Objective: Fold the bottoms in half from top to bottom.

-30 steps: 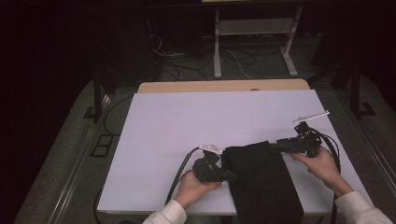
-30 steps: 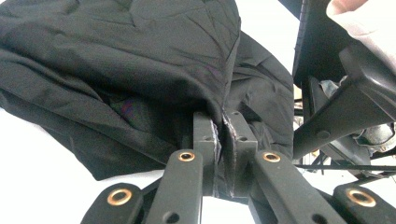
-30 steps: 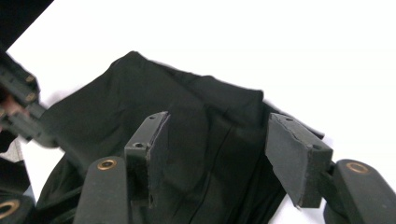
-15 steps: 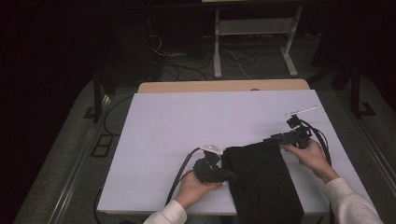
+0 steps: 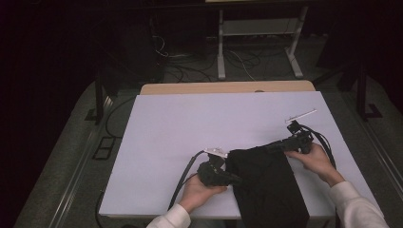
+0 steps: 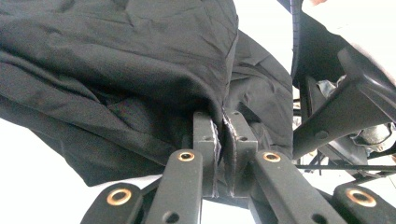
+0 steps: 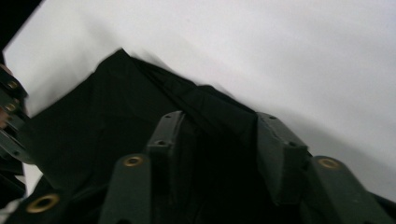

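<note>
The left gripper [image 5: 236,179] has its jaws pressed nearly together on a fold of the black cloth [image 5: 268,187]; in the left gripper view the fabric is drawn up into the narrow slit between the two pads [image 6: 212,140], so it has hold of the cloth's edge. It lies low and roughly level, pointing toward 3 o'clock in the high view, with the left hand [image 5: 197,190] cupped under its body and the forearm coming in from 6 o'clock.

The right gripper [image 5: 271,147] has just been closing, and the right gripper view [image 7: 217,140] shows its jaws still standing apart with a ridge of the cloth [image 7: 140,116] lying between them. That view is blurred, so I cannot tell for certain whether the pads touch the fabric, but they do not look clamped on it. The gripper points toward about 8 o'clock, at the cloth's far right corner, with the right hand [image 5: 316,161] wrapped round its body from the 4 o'clock side, sleeve [image 5: 354,206] angled in from the lower right corner.

The cloth lies flat as a dark, roughly oblong shape at the near edge of the white table [image 5: 199,123], at about 5 o'clock from the table's centre, its near end hanging over the edge. It sits between the two hands.
</note>
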Motion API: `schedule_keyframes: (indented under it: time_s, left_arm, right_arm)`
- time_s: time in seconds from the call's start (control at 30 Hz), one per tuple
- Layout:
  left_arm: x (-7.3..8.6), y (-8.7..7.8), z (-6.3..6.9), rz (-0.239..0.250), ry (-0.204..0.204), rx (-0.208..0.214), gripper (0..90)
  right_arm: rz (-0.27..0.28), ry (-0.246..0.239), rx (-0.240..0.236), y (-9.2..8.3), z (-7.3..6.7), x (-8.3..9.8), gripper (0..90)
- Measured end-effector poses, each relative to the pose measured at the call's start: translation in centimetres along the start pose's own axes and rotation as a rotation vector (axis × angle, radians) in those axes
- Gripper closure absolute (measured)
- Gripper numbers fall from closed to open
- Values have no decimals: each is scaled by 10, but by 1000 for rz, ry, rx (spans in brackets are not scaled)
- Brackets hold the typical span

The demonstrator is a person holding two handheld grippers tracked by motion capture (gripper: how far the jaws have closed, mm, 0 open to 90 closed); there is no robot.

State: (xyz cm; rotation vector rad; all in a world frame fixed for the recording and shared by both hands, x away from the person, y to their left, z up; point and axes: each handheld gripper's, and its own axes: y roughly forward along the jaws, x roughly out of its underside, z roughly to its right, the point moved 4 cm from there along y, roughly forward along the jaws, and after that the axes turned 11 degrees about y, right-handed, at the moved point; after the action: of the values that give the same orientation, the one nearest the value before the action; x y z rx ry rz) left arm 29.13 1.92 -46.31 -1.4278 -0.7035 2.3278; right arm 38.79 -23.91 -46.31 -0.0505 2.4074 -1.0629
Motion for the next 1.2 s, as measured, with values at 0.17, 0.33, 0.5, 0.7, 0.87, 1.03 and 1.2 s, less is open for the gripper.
schedule_keyframes:
  time_s: [0.17,0.33,0.5,0.7,0.87,1.03,1.2]
  left_arm:
    - [0,0,0,1,0,1,831]
    - [-2,5,0,4,-6,9,830]
    - [-2,11,4,-12,6,23,805]
    - [-3,8,8,-32,71,-44,674]
    - [-4,3,13,-64,74,-57,489]
    - [-7,-5,16,-67,77,-71,388]
    - [-17,-16,11,26,49,-32,345]
  right_arm:
    - [-4,-40,43,0,0,2,745]
    - [-15,-37,26,0,-4,2,853]
    - [-15,-7,-24,-5,-5,2,862]
    - [7,16,-113,-20,-10,5,863]
    - [27,10,-143,-33,-16,11,864]
    - [51,11,-159,-43,-21,16,864]
    - [57,5,-171,-49,-26,19,864]
